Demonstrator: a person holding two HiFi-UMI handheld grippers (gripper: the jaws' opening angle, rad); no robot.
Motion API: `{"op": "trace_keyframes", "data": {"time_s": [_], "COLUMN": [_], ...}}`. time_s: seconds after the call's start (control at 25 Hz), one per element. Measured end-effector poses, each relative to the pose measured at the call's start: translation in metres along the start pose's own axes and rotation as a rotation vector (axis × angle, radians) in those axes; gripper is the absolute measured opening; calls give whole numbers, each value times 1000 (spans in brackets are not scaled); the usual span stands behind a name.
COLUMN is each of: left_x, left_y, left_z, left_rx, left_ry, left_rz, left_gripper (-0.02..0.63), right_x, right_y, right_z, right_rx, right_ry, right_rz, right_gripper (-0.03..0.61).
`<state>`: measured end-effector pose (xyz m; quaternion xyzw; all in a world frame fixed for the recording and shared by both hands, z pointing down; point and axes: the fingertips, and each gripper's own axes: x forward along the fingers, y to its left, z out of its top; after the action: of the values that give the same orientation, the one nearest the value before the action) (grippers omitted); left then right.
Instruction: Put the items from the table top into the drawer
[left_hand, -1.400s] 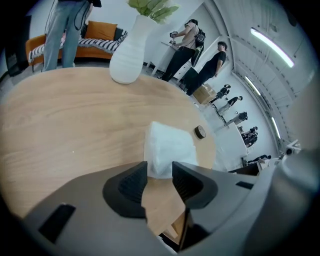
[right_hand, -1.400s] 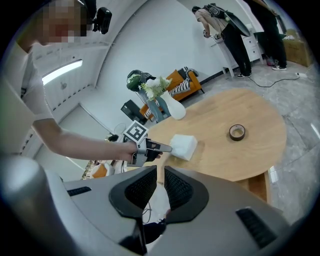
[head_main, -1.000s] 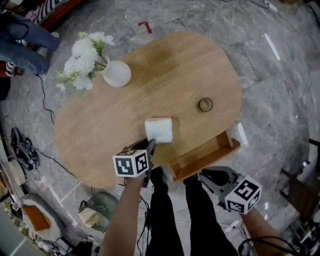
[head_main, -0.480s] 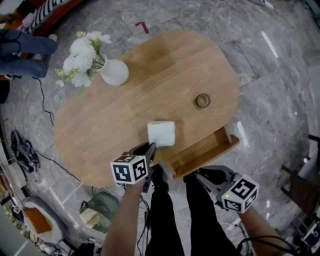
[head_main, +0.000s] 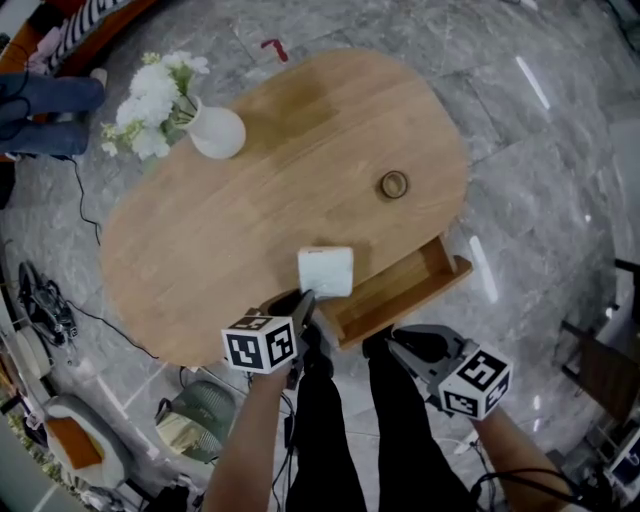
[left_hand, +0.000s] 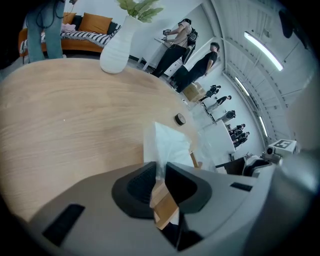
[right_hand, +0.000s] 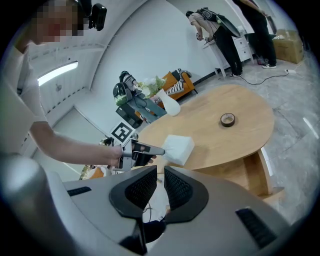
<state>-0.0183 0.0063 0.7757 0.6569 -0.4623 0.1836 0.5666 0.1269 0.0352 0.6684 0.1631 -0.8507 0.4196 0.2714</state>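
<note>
A white soft packet lies at the near edge of the oval wooden table, just left of the open drawer. My left gripper grips its near edge; its jaws have just been closing and now pinch the packet's thin wrapper. A dark tape roll rests on the table's right part, seen also as a small ring in the right gripper view. My right gripper hangs below the drawer front, jaws together and empty.
A white vase with white flowers stands at the table's far left. The drawer juts out from under the table toward me. The person's dark trouser legs are under the grippers. Bystanders stand in the background of the room.
The left gripper has pulled back toward the table's near edge with the white packet, which now sits closer to the drawer. The right gripper has drifted slightly.
</note>
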Motion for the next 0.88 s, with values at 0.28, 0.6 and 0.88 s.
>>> {"op": "trace_keyframes", "data": {"time_s": [0.28, 0.6, 0.88], "left_x": [4, 13, 19], "left_y": [-19, -45, -63], "left_z": [-28, -71, -100], "left_rx": [8, -15, -31], "left_ry": [3, 32, 51], "left_rz": [-14, -64, -84], "left_gripper": [58, 58, 60], "right_x": [-5, -10, -19], "right_y": [-3, -5, -17], "right_z": [-17, -34, -33], "right_rx": [24, 41, 41], "right_ry": [-7, 2, -4], "right_rz": [-5, -2, -11], "right_gripper": [64, 64, 64]}}
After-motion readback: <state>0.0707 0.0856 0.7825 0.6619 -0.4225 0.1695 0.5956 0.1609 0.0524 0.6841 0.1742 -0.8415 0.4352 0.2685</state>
